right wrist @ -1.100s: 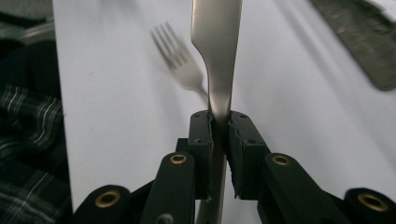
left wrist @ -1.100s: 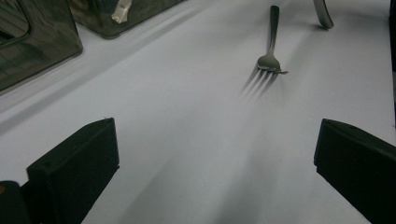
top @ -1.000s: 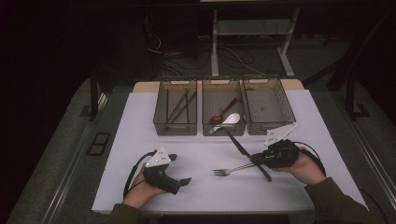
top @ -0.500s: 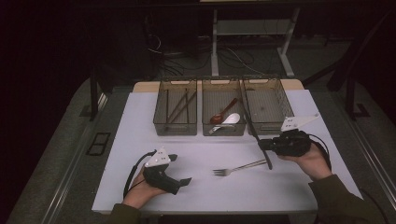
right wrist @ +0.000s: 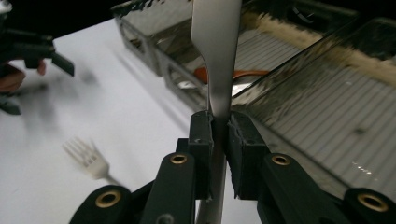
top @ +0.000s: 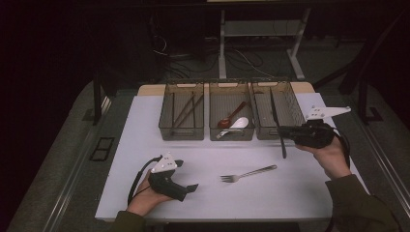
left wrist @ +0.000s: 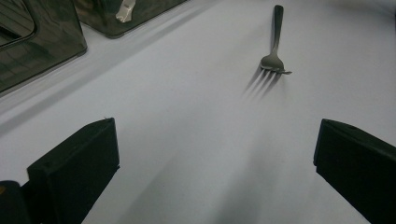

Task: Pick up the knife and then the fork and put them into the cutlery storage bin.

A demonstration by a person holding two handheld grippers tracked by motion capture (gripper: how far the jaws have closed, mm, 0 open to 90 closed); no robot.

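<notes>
Knife (top: pixel 278 126), stiff, slick and light, is hanging pinched mid-length in the right gripper (top: pixel 285 134) beside the far-right bin (top: pixel 290 107); left gripper (top: pixel 192 188) is resting wide.

Both grippers are black: the left gripper (top: pixel 189 187) and the right gripper (top: pixel 284 132) each carry a pale grey three-cornered plate on top, dotted with small holes, and trail a black cable. Brass-coloured rivets stud the right gripper's linkage arms at 6 o'clock. Dark olive sleeves cover the forearms
</notes>
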